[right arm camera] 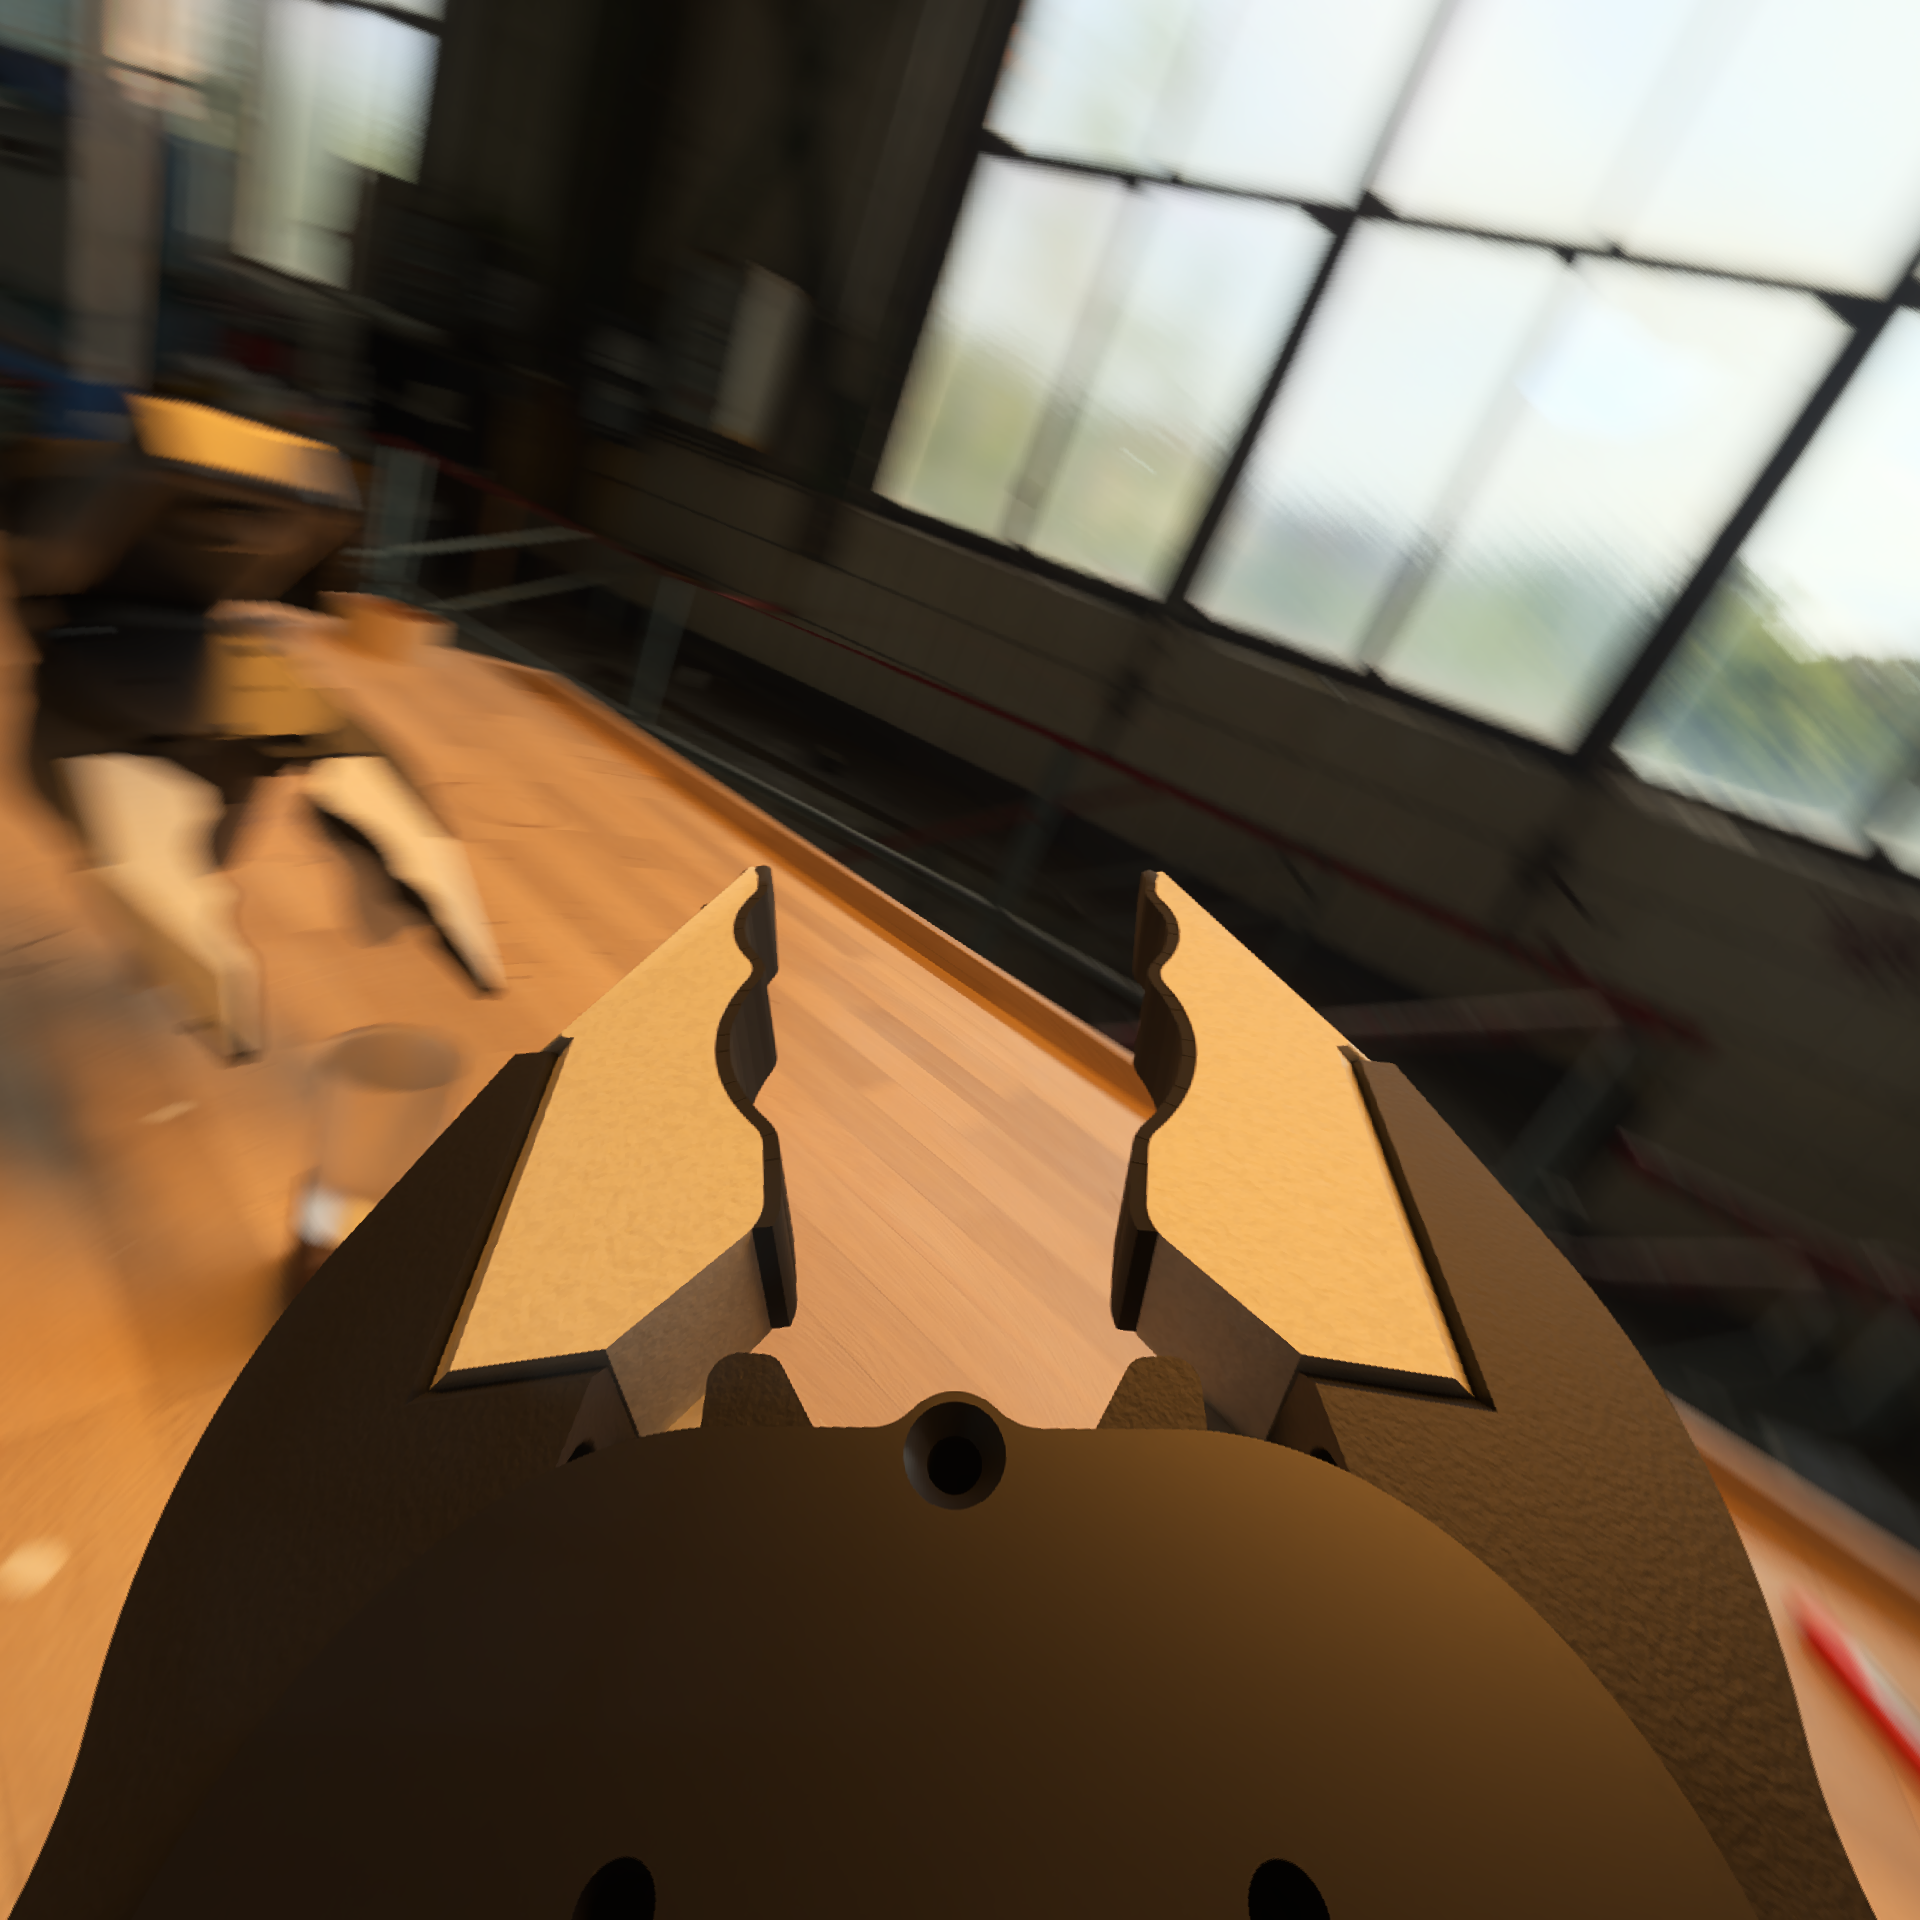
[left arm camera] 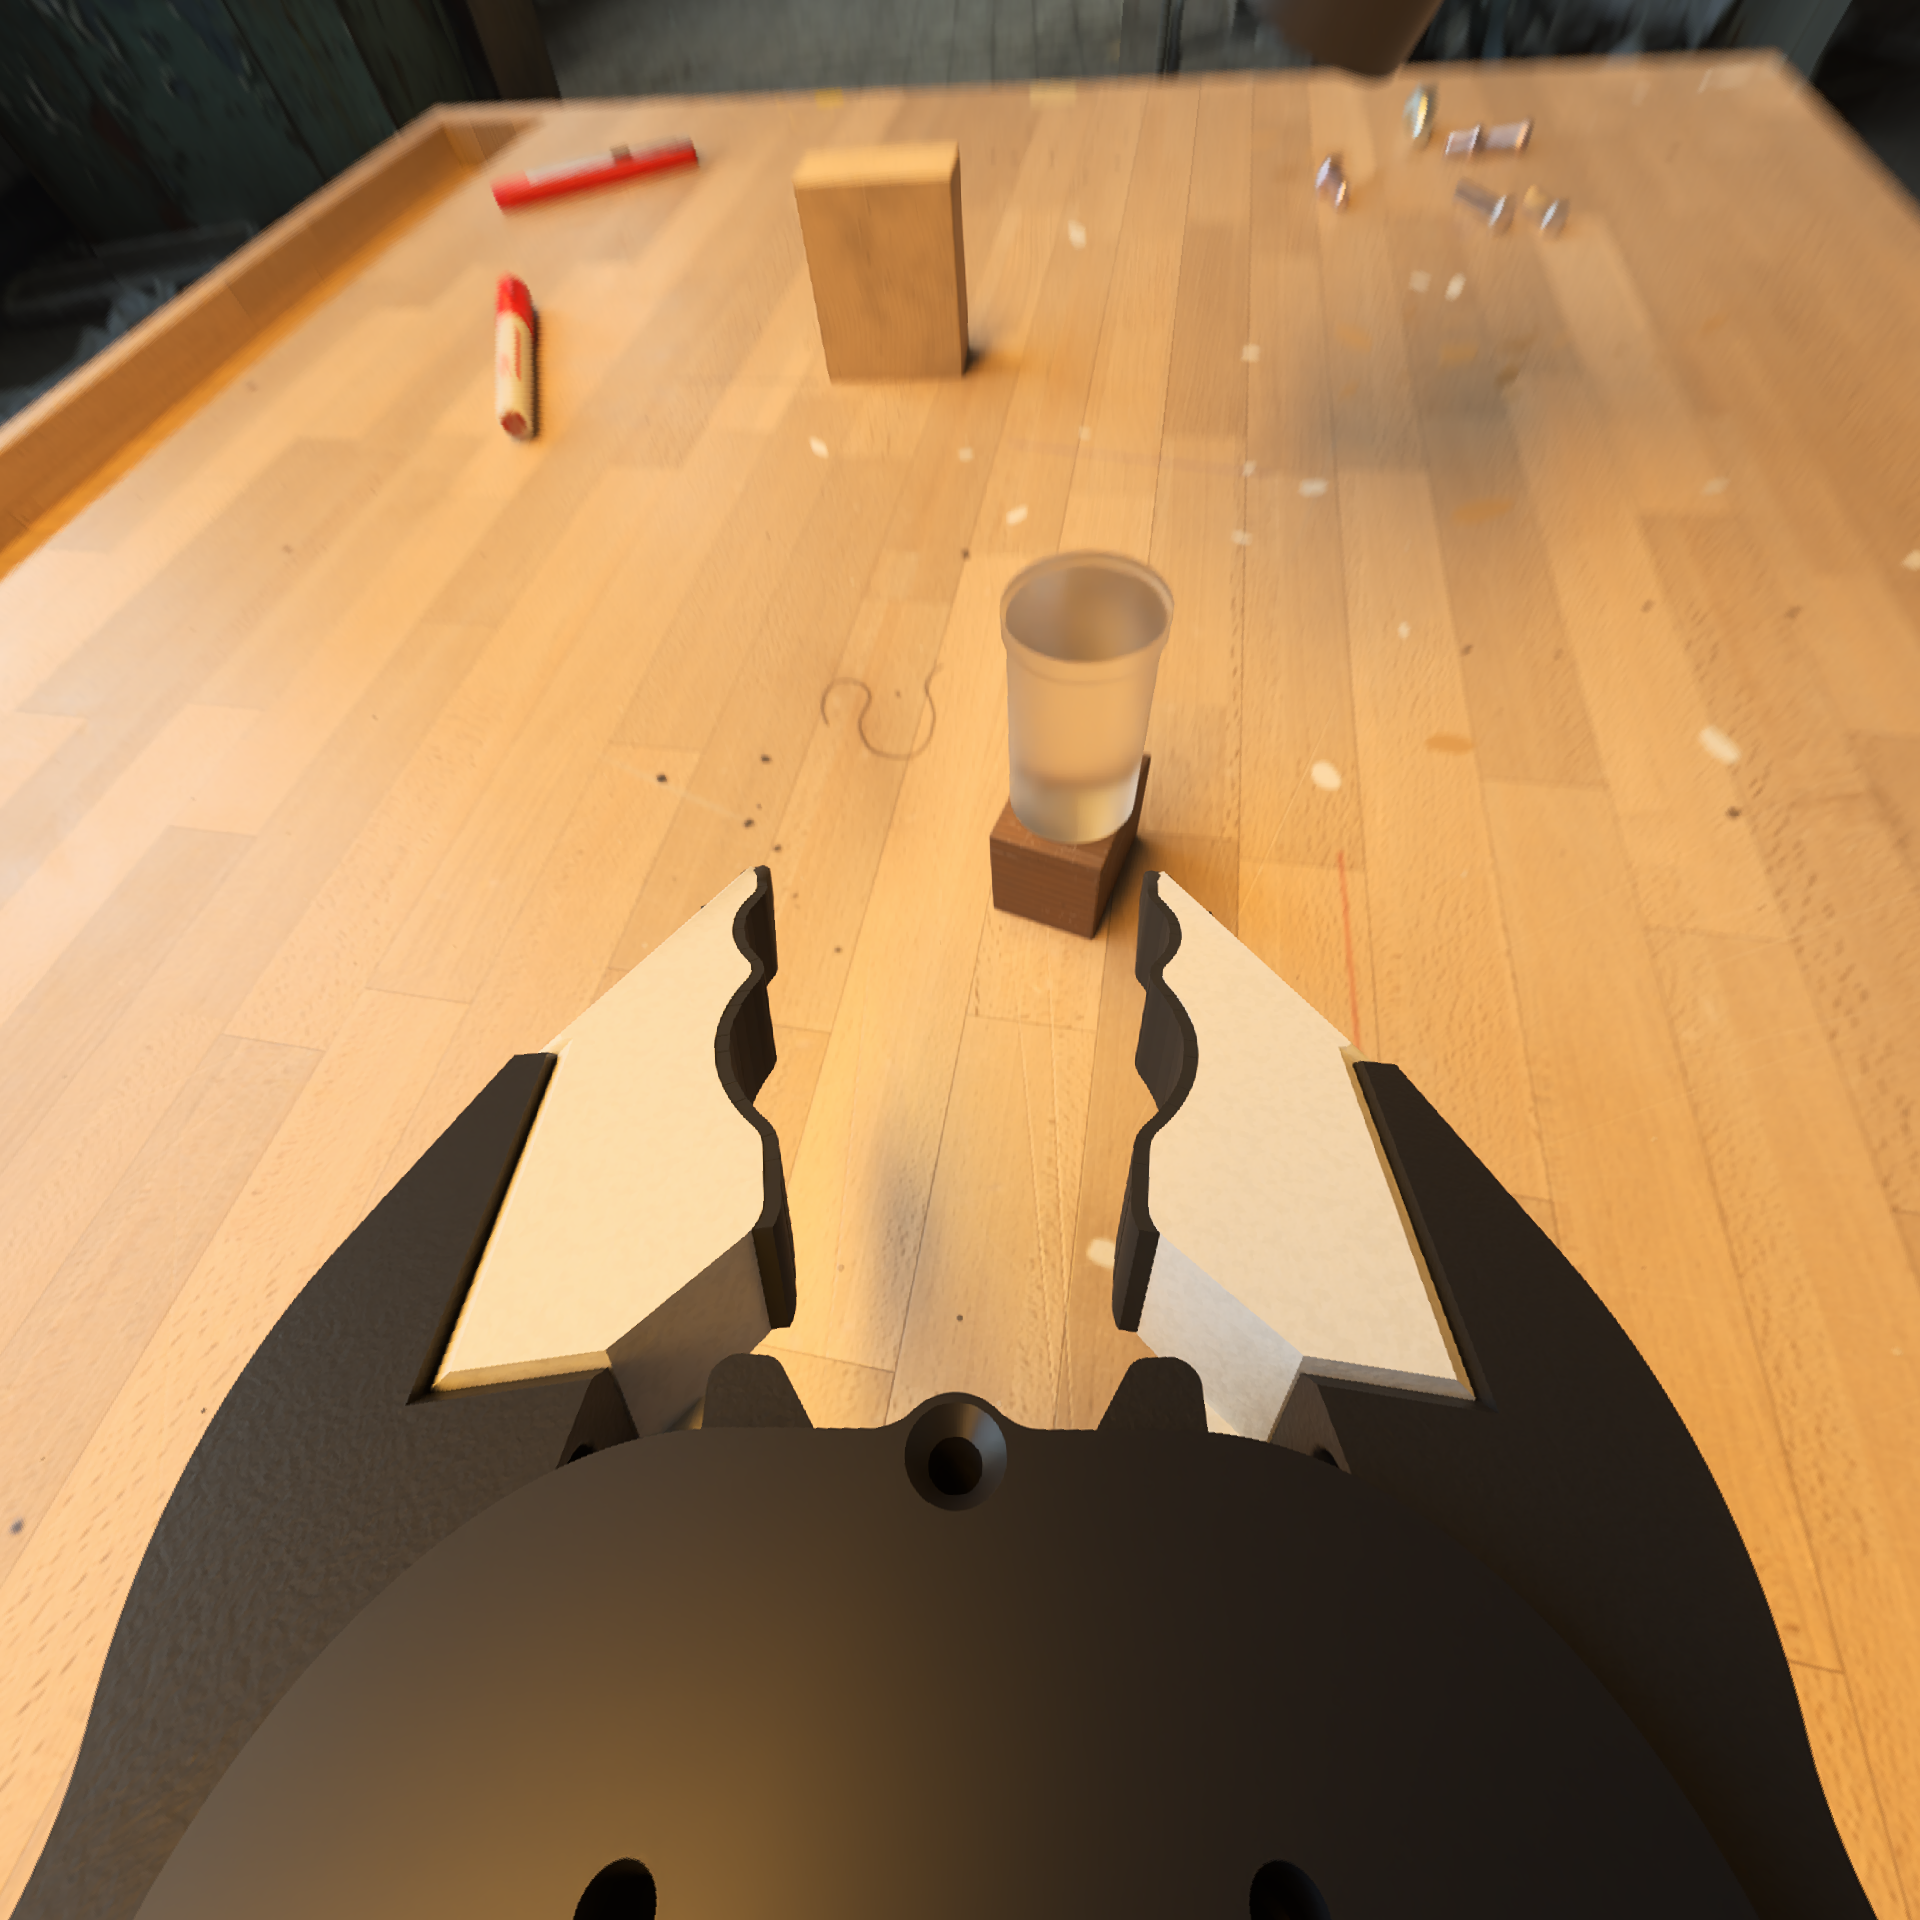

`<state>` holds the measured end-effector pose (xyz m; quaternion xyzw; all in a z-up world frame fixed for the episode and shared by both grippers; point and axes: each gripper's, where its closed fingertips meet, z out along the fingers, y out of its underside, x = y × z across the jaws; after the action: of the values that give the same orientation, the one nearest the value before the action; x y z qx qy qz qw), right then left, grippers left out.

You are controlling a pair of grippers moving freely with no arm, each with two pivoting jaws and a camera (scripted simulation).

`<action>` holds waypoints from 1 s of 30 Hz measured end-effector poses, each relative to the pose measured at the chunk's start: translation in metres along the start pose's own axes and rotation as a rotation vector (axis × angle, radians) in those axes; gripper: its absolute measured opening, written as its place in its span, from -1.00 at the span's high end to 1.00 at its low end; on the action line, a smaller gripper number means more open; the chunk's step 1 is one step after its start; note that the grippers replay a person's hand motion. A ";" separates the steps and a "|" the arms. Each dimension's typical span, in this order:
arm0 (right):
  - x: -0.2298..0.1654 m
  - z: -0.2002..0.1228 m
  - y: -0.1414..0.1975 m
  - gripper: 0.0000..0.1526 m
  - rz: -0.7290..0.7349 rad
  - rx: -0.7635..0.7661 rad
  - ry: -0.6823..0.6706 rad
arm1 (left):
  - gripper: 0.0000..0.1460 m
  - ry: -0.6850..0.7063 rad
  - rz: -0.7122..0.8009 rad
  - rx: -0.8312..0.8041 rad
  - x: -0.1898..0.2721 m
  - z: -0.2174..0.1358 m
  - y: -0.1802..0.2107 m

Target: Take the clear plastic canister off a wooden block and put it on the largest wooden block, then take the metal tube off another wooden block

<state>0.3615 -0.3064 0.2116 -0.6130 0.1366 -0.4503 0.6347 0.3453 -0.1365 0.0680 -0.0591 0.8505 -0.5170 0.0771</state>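
The clear plastic canister [left arm camera: 1081, 696] stands upright on a small dark wooden block [left arm camera: 1060, 878], just beyond my left gripper [left arm camera: 956, 883], which is open and empty. A tall light wooden block [left arm camera: 888, 260] stands farther back on the table. My right gripper [right arm camera: 956, 883] is open and empty and points over the table's edge toward the windows. In the right wrist view, the canister [right arm camera: 379, 1101] shows blurred at the left, with the left gripper [right arm camera: 312, 904] above it. I see no metal tube in either view.
A red and white marker [left arm camera: 516, 358] and a red flat tool [left arm camera: 592, 171] lie at the back left. Several small metal pieces [left arm camera: 1475, 171] lie at the back right. The table has a raised rim [left arm camera: 208, 312] on its left side. A red object [right arm camera: 1860, 1673] lies at the right.
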 end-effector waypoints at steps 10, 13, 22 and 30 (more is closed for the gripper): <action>-0.150 0.038 0.076 0.05 -0.203 -0.396 -0.534 | 0.11 0.005 0.041 -0.241 0.016 0.040 0.031; -0.160 0.040 0.092 0.04 -0.180 -0.439 -0.568 | 0.20 -0.037 0.030 -0.278 0.011 0.043 0.034; -0.159 0.042 0.101 0.01 -0.015 -0.452 -0.588 | 0.47 -0.068 0.088 -0.128 0.006 0.026 0.010; -0.168 0.038 0.096 0.57 -0.016 -0.401 -0.659 | 0.55 0.000 0.157 -0.083 0.019 0.025 0.005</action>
<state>0.3341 -0.1726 0.0700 -0.8377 0.0059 -0.1986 0.5087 0.3314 -0.1596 0.0506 0.0045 0.8730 -0.4739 0.1148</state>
